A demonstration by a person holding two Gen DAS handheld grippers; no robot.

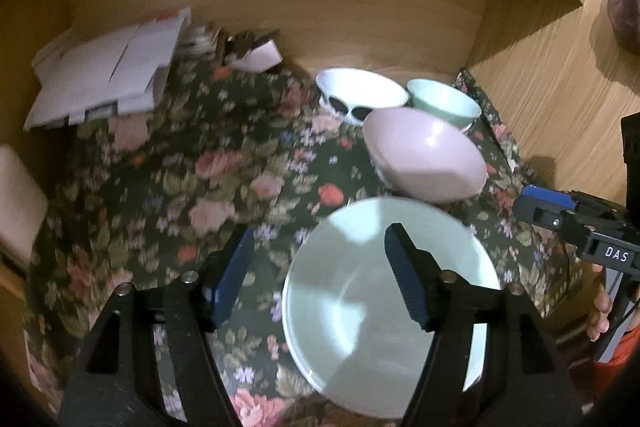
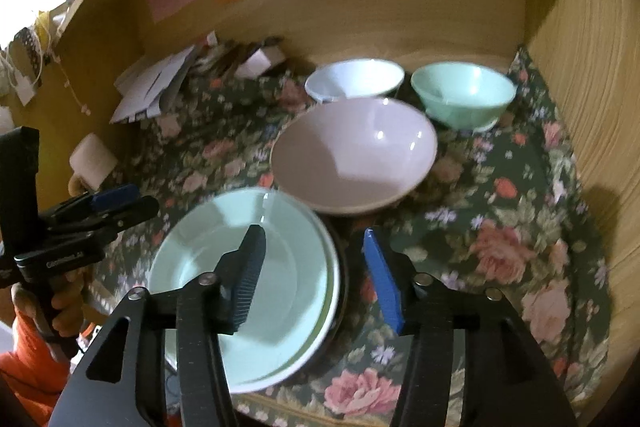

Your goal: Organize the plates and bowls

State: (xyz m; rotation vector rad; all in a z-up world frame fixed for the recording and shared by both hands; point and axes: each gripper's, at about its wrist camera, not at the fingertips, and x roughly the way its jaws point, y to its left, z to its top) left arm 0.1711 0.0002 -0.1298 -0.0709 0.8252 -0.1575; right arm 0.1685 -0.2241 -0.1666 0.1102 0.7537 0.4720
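**Both tongs open above the stacked plates, bowls waiting behind**

I hold both tongs over the flowered cloth [image 2: 500, 211] inside a wooden cabinet. The left tongs [image 1: 316, 283] stand apart with nothing between them; the right tongs [image 2: 316, 275] also stand apart and empty. Below them lies the pale green plate [image 2: 244, 283], round, glossy and shallow, on top of a stack. My left tongs straddle its left rim, my right tongs its right rim. Just beyond sits the wide pink bowl [image 2: 352, 155], smooth and deep. Farther back stand a white bowl [image 2: 356, 79] and a mint bowl [image 2: 464, 95], side by side. The pink bowl seems nearest to my right tongs.
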